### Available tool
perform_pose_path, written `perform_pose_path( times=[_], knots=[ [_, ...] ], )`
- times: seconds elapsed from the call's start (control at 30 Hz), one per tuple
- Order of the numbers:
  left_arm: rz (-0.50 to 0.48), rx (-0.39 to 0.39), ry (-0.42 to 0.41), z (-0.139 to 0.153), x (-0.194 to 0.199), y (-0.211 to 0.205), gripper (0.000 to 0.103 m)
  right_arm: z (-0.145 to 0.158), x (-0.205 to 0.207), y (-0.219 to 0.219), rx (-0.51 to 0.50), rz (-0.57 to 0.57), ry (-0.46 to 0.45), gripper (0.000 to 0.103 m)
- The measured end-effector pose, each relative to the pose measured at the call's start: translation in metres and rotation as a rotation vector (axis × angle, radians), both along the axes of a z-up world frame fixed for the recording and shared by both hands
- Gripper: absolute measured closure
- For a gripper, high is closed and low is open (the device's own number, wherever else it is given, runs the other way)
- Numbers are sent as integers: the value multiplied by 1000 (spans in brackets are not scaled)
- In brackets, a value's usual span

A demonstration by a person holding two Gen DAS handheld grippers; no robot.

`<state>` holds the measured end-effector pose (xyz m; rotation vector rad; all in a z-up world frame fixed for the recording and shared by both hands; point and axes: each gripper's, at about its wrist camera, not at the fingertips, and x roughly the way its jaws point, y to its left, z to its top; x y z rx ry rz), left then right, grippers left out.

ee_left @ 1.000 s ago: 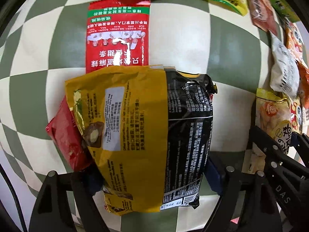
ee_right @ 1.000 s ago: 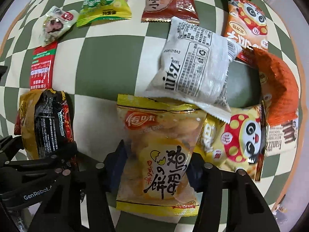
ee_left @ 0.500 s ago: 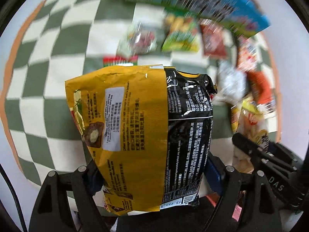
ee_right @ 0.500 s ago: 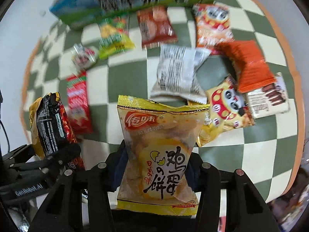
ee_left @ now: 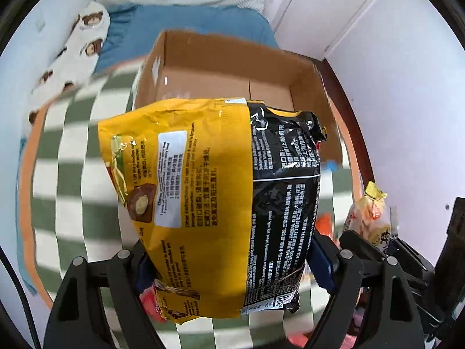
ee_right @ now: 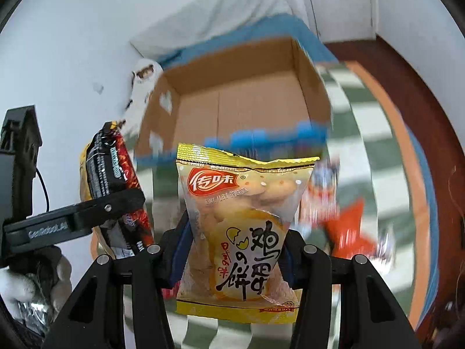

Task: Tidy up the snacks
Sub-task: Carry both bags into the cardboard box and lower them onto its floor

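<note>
The left gripper (ee_left: 229, 264) clamps a yellow-and-black noodle packet (ee_left: 215, 203); the right gripper (ee_right: 232, 256) pinches a light egg-biscuit bag (ee_right: 241, 226). Both look crushable, best held at mid-body.

Both held packets now off the checkered cloth (ee_left: 72, 151), up before an open cardboard box (ee_left: 232, 67).

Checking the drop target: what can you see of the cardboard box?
The box is plain brown corrugated cardboard, open on top, with nothing visible inside; its floor shows a centre seam. Pale torn patches mark the left inner wall. Its near outer face is blurred blue print. It sits on the checkered cloth, beyond both held packets, which hide its near edge.
</note>
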<state>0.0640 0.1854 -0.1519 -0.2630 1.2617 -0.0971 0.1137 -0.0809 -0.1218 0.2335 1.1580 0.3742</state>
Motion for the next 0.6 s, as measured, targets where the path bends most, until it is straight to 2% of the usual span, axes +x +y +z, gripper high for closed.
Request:
perform_pose_path(
  times=[0.1, 0.2, 0.23, 0.3, 0.37, 0.6],
  knots=[
    [5, 20, 5, -2, 51, -4, 19, 7, 57, 11, -24, 32, -29, 49],
    [12, 51, 34, -21, 109, -6, 19, -4, 115, 27, -53, 69, -29, 49],
    [13, 58, 55, -27, 149, -21, 19, -10, 131, 31, -59, 82, -25, 49],
    [18, 55, 95, -36, 185, -25, 19, -25, 164, 42, -82, 109, -11, 49],
    [31, 51, 141, -47, 239, -38, 19, -46, 193, 52, -105, 132, 8, 49],
    [30, 96, 232, -97, 308, -29, 19, -112, 261, 71, -130, 161, 80, 49]
  ],
)
